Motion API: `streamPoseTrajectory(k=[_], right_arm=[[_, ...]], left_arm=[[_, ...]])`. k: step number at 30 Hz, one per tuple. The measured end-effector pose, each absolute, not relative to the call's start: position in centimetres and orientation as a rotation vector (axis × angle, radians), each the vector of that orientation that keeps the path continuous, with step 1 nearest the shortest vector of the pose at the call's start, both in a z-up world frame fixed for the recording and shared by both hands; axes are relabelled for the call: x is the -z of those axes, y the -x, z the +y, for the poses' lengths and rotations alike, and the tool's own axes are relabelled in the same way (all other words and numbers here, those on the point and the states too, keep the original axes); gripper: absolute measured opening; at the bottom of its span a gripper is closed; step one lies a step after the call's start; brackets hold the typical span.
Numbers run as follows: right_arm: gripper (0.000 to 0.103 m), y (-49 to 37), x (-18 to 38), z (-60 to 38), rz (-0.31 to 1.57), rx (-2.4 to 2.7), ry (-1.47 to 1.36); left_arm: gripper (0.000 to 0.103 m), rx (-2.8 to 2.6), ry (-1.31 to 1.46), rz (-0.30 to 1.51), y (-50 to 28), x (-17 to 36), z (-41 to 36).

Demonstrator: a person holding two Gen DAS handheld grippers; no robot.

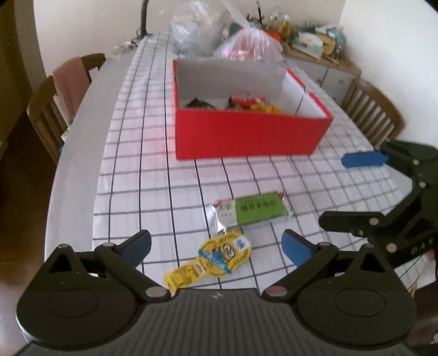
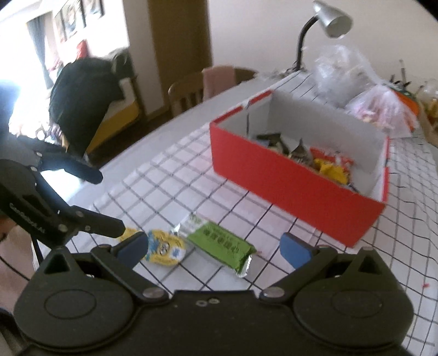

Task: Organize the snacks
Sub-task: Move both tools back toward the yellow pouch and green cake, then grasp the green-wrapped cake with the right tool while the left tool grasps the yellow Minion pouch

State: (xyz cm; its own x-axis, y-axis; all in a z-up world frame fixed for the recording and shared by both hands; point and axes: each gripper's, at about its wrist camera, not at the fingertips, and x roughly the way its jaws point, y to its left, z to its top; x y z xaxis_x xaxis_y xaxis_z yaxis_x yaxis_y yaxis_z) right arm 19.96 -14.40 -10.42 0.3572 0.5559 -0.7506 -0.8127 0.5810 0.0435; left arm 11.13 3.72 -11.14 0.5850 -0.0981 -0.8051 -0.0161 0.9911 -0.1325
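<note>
A red box (image 1: 246, 134) with white inner walls stands on the checked tablecloth and holds several snack packets (image 1: 254, 105). A green snack bar (image 1: 254, 212) and a yellow cartoon packet (image 1: 216, 257) lie on the cloth in front of it. My left gripper (image 1: 216, 246) is open and empty, just above the yellow packet. My right gripper (image 2: 215, 249) is open and empty, over the green bar (image 2: 221, 243) and beside the yellow packet (image 2: 164, 247). The red box (image 2: 290, 186) sits beyond it. The right gripper also shows in the left wrist view (image 1: 342, 189), open.
Plastic bags (image 1: 219, 32) sit behind the box. A desk lamp (image 2: 325, 24) stands at the far table corner. Wooden chairs (image 1: 63, 90) flank the table, one (image 1: 375, 112) on the right. A cluttered sideboard (image 1: 314, 46) is behind.
</note>
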Motion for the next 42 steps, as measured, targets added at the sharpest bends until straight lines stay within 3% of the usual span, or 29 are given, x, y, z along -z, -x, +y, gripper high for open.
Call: streamPoseTrajectory(k=[12, 16, 19, 30, 35, 42], right_arm=[[0.100, -23.8, 15.9, -10.8, 0.853, -1.031, 0.624], [0.094, -24.2, 17.5, -9.5, 0.842, -1.119, 0.748], [0.083, -24.7, 18.5, -8.8, 0.849, -1.176, 0.802], [0.069, -25.7, 18.5, -8.1, 0.853, -1.275, 0.763], [0.048, -25.2, 18.4, -8.8, 0.838, -1.211, 0.705], [0.042, -24.4, 18.5, -10.0, 0.849, -1.104, 0.626]], left_arm=[[0.102, 0.003, 0.101, 1.060, -13.3, 16.4, 3.2], [0.102, -0.009, 0.104, 1.082, -13.8, 17.5, 3.2], [0.101, -0.005, 0.103, 1.104, -14.0, 18.1, 3.1], [0.101, 0.071, 0.018, 1.140, -14.6, 19.2, 2.5], [0.101, 0.125, -0.065, 1.135, -14.5, 19.2, 2.0], [0.101, 0.193, -0.150, 1.140, -14.6, 19.7, 1.0]])
